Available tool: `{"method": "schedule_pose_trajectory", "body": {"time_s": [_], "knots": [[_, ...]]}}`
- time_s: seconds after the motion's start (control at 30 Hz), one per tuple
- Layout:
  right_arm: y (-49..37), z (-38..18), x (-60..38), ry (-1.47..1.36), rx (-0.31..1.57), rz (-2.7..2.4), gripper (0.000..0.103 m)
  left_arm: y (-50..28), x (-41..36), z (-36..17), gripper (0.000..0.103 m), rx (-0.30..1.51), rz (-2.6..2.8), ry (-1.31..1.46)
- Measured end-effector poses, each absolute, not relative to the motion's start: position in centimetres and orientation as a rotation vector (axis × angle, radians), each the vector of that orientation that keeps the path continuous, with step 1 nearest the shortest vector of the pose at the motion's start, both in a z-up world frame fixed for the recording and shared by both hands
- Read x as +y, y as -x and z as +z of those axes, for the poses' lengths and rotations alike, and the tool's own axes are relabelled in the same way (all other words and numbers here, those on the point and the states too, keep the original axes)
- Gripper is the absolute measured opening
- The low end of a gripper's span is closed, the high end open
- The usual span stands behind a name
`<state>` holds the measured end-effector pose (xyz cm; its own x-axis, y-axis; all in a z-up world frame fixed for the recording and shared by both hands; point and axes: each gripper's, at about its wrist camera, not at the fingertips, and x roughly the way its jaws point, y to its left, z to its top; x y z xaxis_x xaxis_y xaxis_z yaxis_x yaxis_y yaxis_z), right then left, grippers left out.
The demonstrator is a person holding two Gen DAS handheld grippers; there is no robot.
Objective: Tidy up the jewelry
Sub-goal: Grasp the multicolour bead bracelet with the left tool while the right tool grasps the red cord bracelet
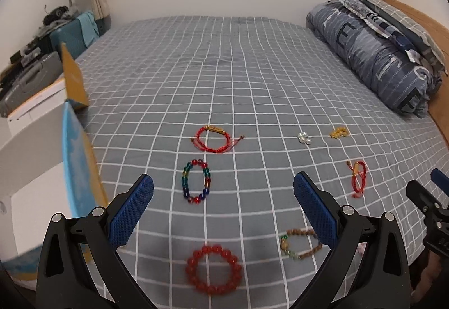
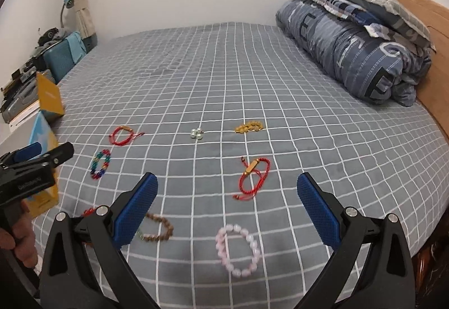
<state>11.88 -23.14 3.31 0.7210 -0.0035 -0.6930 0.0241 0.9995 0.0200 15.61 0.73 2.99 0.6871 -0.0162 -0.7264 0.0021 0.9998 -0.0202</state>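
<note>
bedroom – bed (image 1: 224, 70), rolled duvet (image 1: 373, 56)

Grey white-checked bedsheet (image 1: 252, 62); red bead bracelet (image 1: 213, 269).

– What lies nearest you on the bed (image 2: 280, 79)?
– Three bead bracelets (image 2: 238, 250) in a row. Behind them, two cord bracelets (image 2: 254, 178); farthest, the small bead clusters (image 2: 197, 134). The rolled quilt (image 2: 350, 48) lies far right.

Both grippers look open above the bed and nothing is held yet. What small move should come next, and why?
Probably lower the open right gripper onto the pink beaded bracelet lying flat on the grey checked bedsheet; it sits nearest, almost between the fingers. The left gripper is open too.
</note>
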Motion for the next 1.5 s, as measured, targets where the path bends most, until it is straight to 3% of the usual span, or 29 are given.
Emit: {"method": "schedule_pose_trajectory", "body": {"time_s": [0.33, 0.67, 0.87, 1.1, 1.3, 1.43, 1.5], "knots": [[-20.3, -2.5, -25.3, -0.039, 0.916, -0.055, 0.096, -21.9, 3.0, -2.9, 0.097, 0.956, 0.04, 0.078], [-23.0, -7.0, -26.4, -0.088, 1.021, -0.042, 0.095, -24.7, 3.4, -8.2, 0.097, 1.059, 0.059, 0.06], [-23.9, -8.8, -27.4, -0.124, 1.068, -0.052, 0.089, -25.2, 3.3, -9.5, 0.097, 1.091, 0.053, 0.062], [-24.6, -10.3, -28.1, -0.147, 1.104, -0.068, 0.072, -25.6, 3.2, -10.1, 0.097, 1.107, 0.071, 0.057], [-24.4, -10.3, -28.8, -0.132, 1.099, -0.093, 0.051, -25.1, 2.9, -9.7, 0.075, 1.123, 0.077, 0.053], [-24.3, -10.2, -29.3, -0.144, 1.086, -0.097, 0.038, -24.3, 3.1, -9.2, 0.05, 1.124, 0.088, 0.064], [-24.2, -10.2, -29.5, -0.15, 1.083, -0.103, 0.034, -24.1, 3.2, -9.1, 0.046, 1.122, 0.091, 0.068]]}}
